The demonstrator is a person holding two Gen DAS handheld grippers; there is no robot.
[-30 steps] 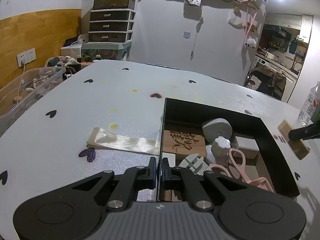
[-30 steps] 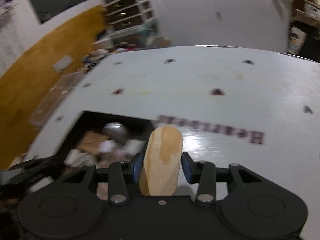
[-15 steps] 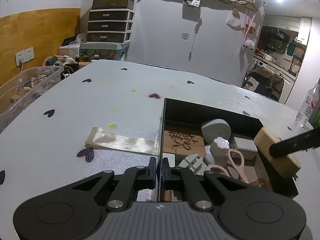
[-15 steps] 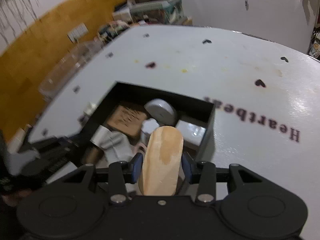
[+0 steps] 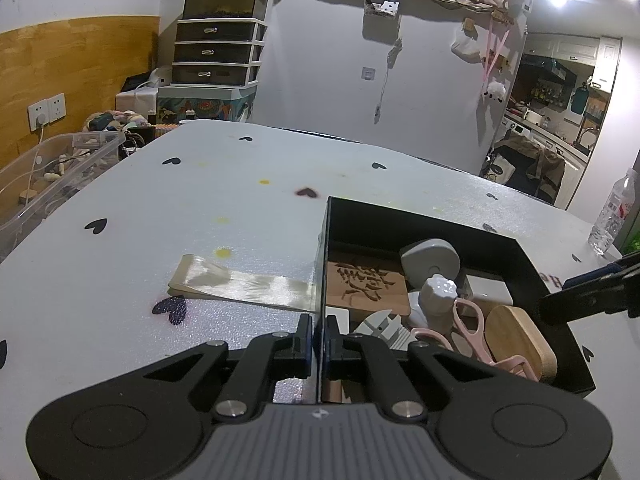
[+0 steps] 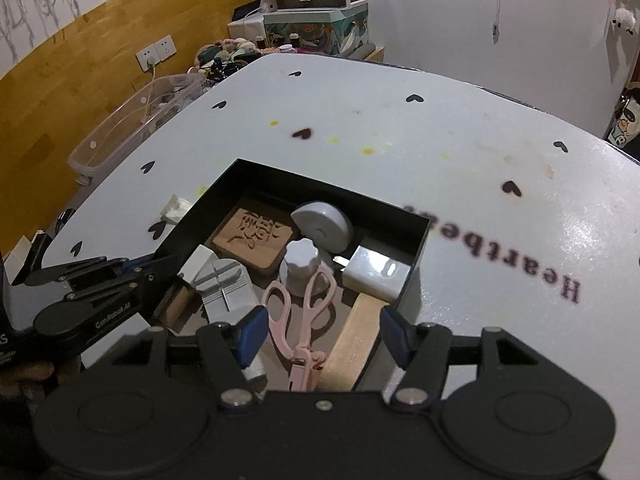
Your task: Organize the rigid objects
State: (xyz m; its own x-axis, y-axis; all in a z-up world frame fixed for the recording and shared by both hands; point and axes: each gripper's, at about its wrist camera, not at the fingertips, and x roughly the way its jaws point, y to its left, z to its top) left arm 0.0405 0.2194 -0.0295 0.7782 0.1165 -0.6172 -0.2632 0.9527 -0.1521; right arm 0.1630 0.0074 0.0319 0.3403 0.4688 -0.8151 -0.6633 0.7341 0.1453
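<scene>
A black box (image 5: 520,258) (image 6: 416,248) sits on the white table. Inside lie a carved wooden block (image 5: 368,288) (image 6: 256,240), a grey round piece (image 5: 430,260) (image 6: 324,224), a white knob (image 5: 438,296) (image 6: 302,266), pink scissors (image 5: 470,332) (image 6: 308,312), a white charger (image 6: 376,274) and a rounded wooden block (image 5: 520,340) (image 6: 354,344) leaning at the box's right wall. My left gripper (image 5: 318,342) is shut on the box's left wall. My right gripper (image 6: 320,334) is open and empty just above the wooden block.
A clear plastic sleeve (image 5: 244,284) lies on the table left of the box. A clear storage bin (image 5: 52,176) stands off the table's left edge. A water bottle (image 5: 612,212) stands at the far right. Drawers stand at the back wall.
My right gripper carried the rounded wooden block over the box, opened and let it go. The block now rests inside the box. My left gripper stayed on the box wall.
</scene>
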